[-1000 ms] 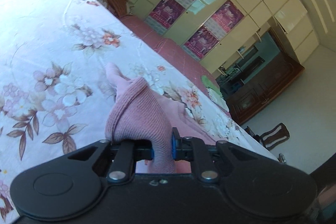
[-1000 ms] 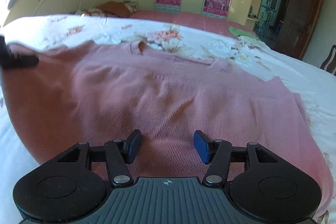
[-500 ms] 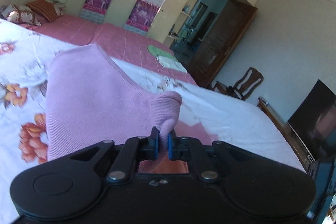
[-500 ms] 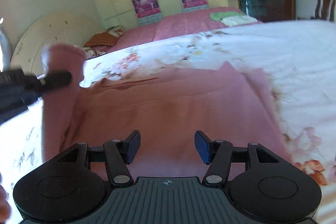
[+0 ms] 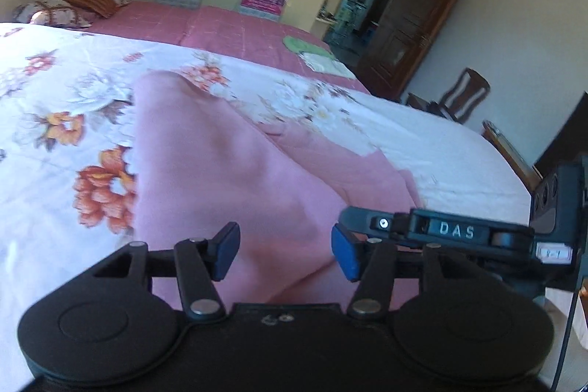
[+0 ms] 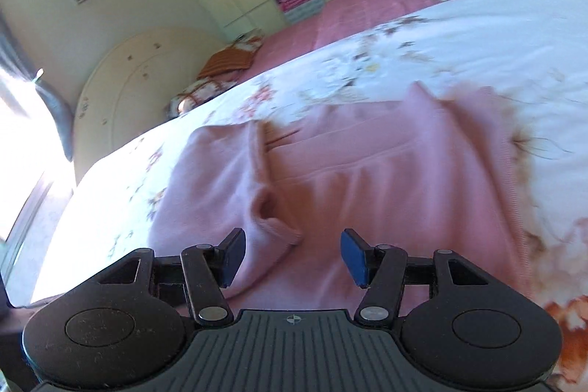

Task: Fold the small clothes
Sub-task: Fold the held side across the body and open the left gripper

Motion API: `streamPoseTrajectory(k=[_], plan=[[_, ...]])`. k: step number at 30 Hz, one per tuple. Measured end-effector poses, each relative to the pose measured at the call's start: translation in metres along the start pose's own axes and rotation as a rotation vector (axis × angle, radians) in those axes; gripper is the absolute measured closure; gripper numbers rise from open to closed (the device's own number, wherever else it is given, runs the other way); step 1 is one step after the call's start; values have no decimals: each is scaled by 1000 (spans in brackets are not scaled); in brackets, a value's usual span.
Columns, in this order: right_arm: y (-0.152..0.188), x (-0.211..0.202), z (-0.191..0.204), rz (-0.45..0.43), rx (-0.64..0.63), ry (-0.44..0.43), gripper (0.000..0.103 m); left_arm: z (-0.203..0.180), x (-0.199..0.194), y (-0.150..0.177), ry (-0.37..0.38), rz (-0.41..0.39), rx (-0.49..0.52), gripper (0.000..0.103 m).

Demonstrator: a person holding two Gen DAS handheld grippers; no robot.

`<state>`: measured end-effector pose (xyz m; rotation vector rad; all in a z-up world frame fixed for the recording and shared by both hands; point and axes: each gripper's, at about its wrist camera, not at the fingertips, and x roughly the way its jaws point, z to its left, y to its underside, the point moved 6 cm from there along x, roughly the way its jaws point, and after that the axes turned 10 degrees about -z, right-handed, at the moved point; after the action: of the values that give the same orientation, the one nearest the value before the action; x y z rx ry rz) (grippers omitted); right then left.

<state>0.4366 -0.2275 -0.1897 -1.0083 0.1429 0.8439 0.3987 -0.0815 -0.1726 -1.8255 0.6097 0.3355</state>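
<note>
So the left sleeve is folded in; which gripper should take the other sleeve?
Probably the right gripper: jaws open, over the pink knit sweater, whose unfolded side lies on its right.

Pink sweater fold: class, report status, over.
Left tongs open, right tongs open, both empty. Pink sweater flat on floral bedspread, sleeve folded across. Nothing blocking.

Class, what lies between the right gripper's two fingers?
In the right wrist view, the pink sweater fills the open right gripper; its folded-over sleeve cuff lies there, ungrasped.
</note>
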Motion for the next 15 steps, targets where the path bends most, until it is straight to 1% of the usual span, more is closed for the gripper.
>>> streamPoseTrajectory(k=[1, 3, 5, 7, 10, 13, 14, 15], plan=[[0, 9, 4, 9, -17, -11, 46, 13, -4, -7, -44, -25, -10, 46], [-1, 26, 10, 29, -26, -31, 46, 34, -9, -17, -119, -51, -13, 46], [-3, 42, 14, 39, -20, -50, 46, 52, -8, -21, -165, -64, -30, 46], [-2, 59, 15, 69, -17, -65, 45, 64, -3, -22, -198, -61, -28, 46], [0, 71, 14, 78, -67, -45, 46, 76, 5, -17, -223, -36, -40, 46], [0, 72, 16, 81, -76, -41, 47, 80, 7, -14, -235, -41, -39, 46], [1, 70, 20, 86, -81, -47, 71, 80, 6, -13, -237, -45, -38, 45], [2, 68, 22, 98, -71, -68, 88, 80, 7, -13, -237, -46, -36, 45]])
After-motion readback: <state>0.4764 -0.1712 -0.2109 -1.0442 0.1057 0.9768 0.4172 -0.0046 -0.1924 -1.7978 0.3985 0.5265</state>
